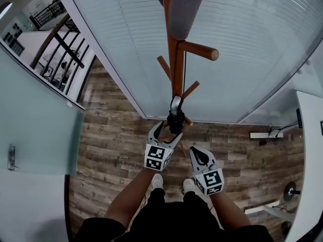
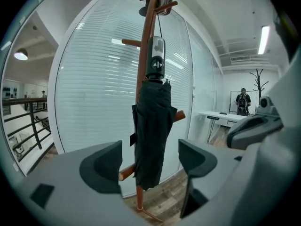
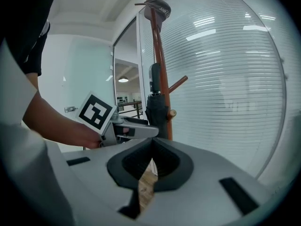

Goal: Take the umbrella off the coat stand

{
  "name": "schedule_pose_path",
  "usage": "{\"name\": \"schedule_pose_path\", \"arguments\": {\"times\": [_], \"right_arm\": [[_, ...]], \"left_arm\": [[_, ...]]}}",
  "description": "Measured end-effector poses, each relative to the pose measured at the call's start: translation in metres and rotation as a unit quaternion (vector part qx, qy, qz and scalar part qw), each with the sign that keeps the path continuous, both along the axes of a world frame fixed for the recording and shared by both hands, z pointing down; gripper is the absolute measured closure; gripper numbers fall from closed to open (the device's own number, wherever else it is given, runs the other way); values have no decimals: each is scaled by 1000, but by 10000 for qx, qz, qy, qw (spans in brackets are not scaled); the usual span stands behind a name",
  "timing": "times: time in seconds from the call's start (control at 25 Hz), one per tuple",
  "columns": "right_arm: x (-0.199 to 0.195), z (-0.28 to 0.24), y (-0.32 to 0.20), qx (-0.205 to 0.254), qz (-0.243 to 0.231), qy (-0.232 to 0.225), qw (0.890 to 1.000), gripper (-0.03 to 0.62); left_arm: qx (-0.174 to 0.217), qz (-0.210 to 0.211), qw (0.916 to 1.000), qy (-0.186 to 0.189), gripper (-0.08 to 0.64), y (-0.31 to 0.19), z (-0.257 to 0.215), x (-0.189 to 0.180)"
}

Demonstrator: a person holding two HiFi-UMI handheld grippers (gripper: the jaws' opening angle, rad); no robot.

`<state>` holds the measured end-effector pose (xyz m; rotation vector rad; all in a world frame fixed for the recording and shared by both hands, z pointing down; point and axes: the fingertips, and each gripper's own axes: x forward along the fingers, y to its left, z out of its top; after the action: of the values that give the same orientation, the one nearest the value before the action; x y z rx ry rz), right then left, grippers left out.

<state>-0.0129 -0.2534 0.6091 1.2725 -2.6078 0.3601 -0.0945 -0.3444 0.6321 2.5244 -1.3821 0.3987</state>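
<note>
A curved glass wall (image 1: 242, 49) with blinds and a plank floor (image 1: 111, 135) are seen behind the wooden coat stand (image 1: 176, 64), from whose top the folded black umbrella (image 2: 150, 126) is hung. The left tool (image 2: 148, 166) is held wide open, the umbrella framed untouched between its jaws, seemingly for a grasp; the right tool (image 3: 150, 161) is held shut, empty.
</note>
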Motion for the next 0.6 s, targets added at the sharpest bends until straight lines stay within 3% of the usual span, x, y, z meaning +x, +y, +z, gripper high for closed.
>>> {"name": "schedule_pose_path", "arguments": {"times": [0.48,0.6], "right_arm": [[16,11,7,-284,119,61,9995,586],[19,-1,4,-299,211,126,9993,586]], "left_arm": [[-192,-191,9993,-275,191,-40,7,17],[-155,-270,9991,-304,262,-40,6,16]]}}
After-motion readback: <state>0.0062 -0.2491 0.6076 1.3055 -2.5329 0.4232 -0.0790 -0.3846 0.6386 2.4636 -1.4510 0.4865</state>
